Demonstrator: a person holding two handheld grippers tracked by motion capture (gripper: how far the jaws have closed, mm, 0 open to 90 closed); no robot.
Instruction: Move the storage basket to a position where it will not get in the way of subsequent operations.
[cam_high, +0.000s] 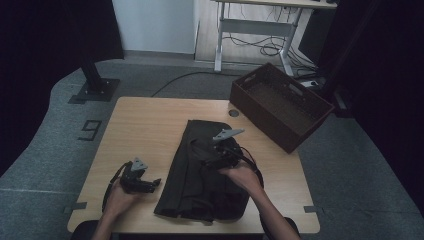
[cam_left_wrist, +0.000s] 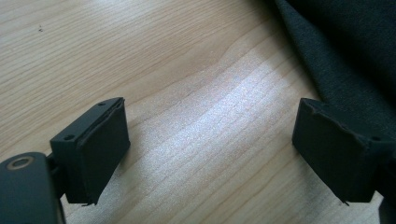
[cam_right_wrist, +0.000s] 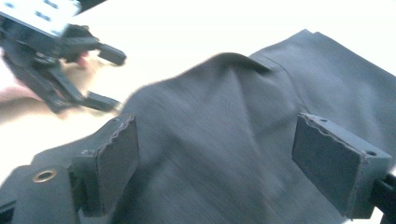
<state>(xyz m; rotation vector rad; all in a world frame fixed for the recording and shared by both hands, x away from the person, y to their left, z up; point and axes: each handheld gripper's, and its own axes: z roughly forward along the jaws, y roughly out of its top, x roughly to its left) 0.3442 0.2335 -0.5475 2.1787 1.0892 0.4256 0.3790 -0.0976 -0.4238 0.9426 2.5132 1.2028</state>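
Note:
A dark folded garment (cam_high: 185, 175) lies lengthwise on the wooden table (cam_high: 145, 125), a little right of the middle. My left gripper (cam_high: 155, 183) rests low on the table just left of the garment's edge, pointing at it. In the left gripper view this gripper (cam_left_wrist: 210, 154) is open over bare wood (cam_left_wrist: 140, 56), with the cloth (cam_left_wrist: 345, 56) by its right jaw. My right gripper (cam_high: 202, 152) hovers above the middle of the garment. Its jaws (cam_right_wrist: 215, 163) stand wide apart with nothing pinched; the cloth (cam_right_wrist: 224, 107) lies below them and bulges up into a ridge. The left gripper (cam_right_wrist: 109, 77) shows beyond.
A dark brown crate (cam_high: 280, 105) stands at the table's far right corner, partly past the edge. A round cable hole (cam_high: 233, 113) sits near it. Bare tabletop stretches to the left and behind the garment. A desk frame with cables (cam_high: 260, 35) stands on the floor beyond.

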